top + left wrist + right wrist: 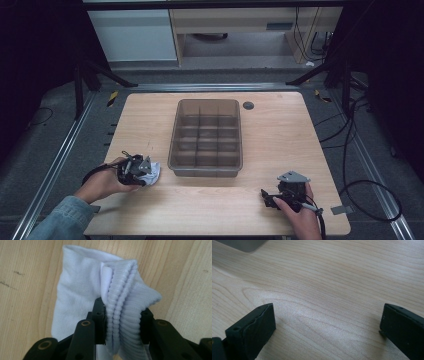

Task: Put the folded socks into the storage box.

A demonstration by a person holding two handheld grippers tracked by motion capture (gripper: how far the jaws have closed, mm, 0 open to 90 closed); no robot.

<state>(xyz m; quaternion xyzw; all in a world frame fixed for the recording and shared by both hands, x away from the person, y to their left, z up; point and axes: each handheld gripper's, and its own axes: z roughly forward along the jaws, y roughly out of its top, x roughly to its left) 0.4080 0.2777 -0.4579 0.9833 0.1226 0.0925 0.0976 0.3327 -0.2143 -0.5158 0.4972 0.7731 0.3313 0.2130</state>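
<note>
Left gripper (pixel 122 322): jaws narrowed onto the bunched ribbed cuff of a white sock (pixel 82 290), which lies on the table (pixel 280 135) near its front left, just left of the divided bin's (pixel 206 137) front corner. Sock's long axis runs away from the jaws, far end flat on the wood. Right gripper (pixel 327 325): jaws wide apart, holding nothing, over bare wood at front right.

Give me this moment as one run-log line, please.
left hand-held gripper: shut on white sock, on table | right hand-held gripper: open, nothing held | divided bin: mid-table
</note>
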